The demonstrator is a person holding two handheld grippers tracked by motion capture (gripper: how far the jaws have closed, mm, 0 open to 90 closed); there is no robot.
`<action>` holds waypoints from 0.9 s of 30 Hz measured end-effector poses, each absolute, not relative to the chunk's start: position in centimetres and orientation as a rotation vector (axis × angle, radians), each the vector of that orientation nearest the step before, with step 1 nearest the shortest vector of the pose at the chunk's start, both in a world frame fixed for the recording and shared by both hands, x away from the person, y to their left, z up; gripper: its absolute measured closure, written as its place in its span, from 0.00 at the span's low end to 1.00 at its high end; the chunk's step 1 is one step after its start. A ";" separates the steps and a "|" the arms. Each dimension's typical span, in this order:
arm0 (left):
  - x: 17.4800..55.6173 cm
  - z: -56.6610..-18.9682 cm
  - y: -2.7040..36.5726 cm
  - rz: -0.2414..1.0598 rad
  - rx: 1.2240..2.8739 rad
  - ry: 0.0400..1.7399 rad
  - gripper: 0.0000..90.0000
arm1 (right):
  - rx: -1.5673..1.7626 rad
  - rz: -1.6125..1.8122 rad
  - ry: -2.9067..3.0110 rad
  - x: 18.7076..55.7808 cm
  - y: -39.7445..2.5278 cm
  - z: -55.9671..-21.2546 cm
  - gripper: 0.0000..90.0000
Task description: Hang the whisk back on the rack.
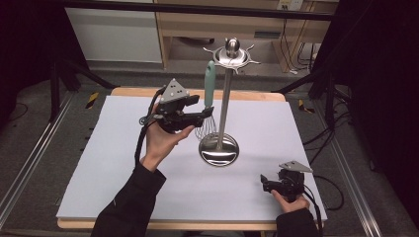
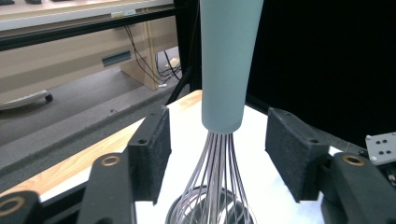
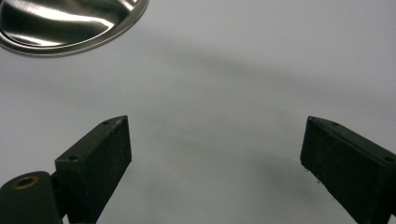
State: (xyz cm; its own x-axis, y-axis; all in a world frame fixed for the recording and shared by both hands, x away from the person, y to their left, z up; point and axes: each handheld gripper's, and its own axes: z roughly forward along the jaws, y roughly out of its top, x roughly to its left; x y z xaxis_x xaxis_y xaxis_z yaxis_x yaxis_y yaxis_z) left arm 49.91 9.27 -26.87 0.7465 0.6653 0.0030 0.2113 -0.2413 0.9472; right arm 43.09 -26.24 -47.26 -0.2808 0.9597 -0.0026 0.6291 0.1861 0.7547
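**Left gripper lining up on the hanging whisk**

On the left, the person's left hand (image 1: pixel 160 140) is holding the black left gripper (image 1: pixel 197 117) up beside the whisk with the pale green handle and thin silver wires (image 1: pixel 210 96). The whisk is hanging from the top ring of the shiny metal stand with a round base (image 1: pixel 224 98), near the middle of the white table (image 1: pixel 123 163). In the left gripper view, the pads (image 2: pixel 152 144) are standing wide apart, one on each side of the handle's bottom end (image 2: pixel 223 70), not touching it.

It looks like the grab step. Next, the jaws probably need to be closing gently on the handle, or else backing away.

On the right, the black right gripper (image 1: pixel 268 183) is sitting low over the table, its pads (image 3: pixel 98 154) wide apart and holding nothing.
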 end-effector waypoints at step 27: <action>47.3 -34.4 14.1 0.476 1.868 0.736 0.36 | 1.492 0.883 1.983 43.0 -26.3 -47.5 0.10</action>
